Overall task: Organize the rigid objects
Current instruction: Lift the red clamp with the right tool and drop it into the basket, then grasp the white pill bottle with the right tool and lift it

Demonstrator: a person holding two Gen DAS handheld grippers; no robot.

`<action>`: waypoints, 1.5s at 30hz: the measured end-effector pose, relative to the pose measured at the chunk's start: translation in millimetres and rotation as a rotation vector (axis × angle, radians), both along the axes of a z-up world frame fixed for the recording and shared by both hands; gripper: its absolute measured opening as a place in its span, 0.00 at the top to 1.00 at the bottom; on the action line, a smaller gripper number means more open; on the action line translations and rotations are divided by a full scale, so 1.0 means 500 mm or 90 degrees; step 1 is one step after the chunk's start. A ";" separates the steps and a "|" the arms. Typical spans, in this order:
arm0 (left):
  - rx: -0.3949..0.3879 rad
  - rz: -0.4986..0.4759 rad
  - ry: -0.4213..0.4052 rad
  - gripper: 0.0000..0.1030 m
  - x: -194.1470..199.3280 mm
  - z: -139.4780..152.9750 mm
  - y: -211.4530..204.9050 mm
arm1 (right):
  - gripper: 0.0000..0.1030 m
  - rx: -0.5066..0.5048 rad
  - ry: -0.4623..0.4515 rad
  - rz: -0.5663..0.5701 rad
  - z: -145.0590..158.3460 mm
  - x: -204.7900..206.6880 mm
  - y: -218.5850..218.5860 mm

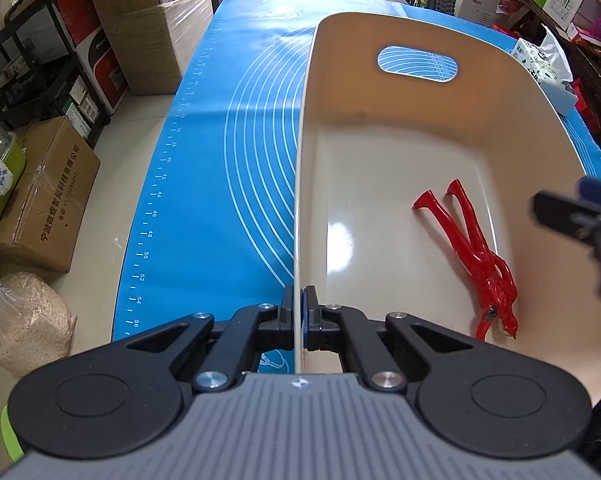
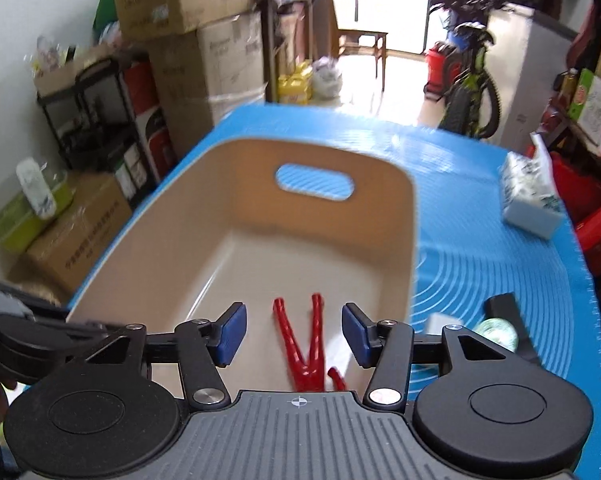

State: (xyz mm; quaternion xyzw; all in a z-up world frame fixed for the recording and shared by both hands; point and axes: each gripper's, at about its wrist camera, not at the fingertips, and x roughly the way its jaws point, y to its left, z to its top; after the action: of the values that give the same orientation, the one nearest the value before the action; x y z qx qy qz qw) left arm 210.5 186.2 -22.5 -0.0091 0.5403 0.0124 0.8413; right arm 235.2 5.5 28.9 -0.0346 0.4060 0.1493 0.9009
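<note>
in the beige bin (image 1: pixel 400 128) on the blue counter mat (image 1: pixel 220 140), my left tool (image 1: pixel 299 312) pinches the bin's left wall while my right tool (image 2: pixel 294 334) hangs open above the red pliers (image 1: pixel 476 256).

i see the left tool's jaws shut tight on the thin rim of the wall, one finger outside and one inside. the right tool's blue pads (image 2: pixel 232 334) stand well apart with nothing between them, pressing on nothing; the red pliers (image 2: pixel 306 344) lie flat on the bin floor below, handles spread toward the far wall with its oval handle cut-out (image 1: pixel 418 64). outside the bin to the right, a tissue pack (image 2: pixel 530 196) sits on the mat, and a small round greenish thing (image 2: pixel 498 332) lies near the right tool; i cannot tell what it is.
</note>
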 end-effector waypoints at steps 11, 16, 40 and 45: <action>-0.003 0.000 0.010 0.96 0.001 -0.004 -0.001 | 0.32 0.008 -0.045 -0.097 0.039 -0.057 -0.167; -0.003 0.000 0.010 0.96 0.002 -0.003 0.000 | 0.31 -0.015 -0.010 -0.132 -0.006 -0.078 -0.228; 0.000 -0.004 0.011 0.96 0.002 -0.002 0.000 | 0.30 0.036 0.133 -0.281 -0.226 -0.113 -0.282; -0.001 -0.004 0.012 0.96 0.003 -0.002 0.000 | 0.34 0.021 0.124 -0.271 -0.227 -0.108 -0.279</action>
State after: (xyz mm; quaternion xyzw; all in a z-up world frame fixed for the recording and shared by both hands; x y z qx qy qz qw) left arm 211.8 186.3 -23.4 -0.0077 0.5480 0.0094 0.8364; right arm 181.3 -133.9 -84.5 0.0810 0.4868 -0.0352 0.8691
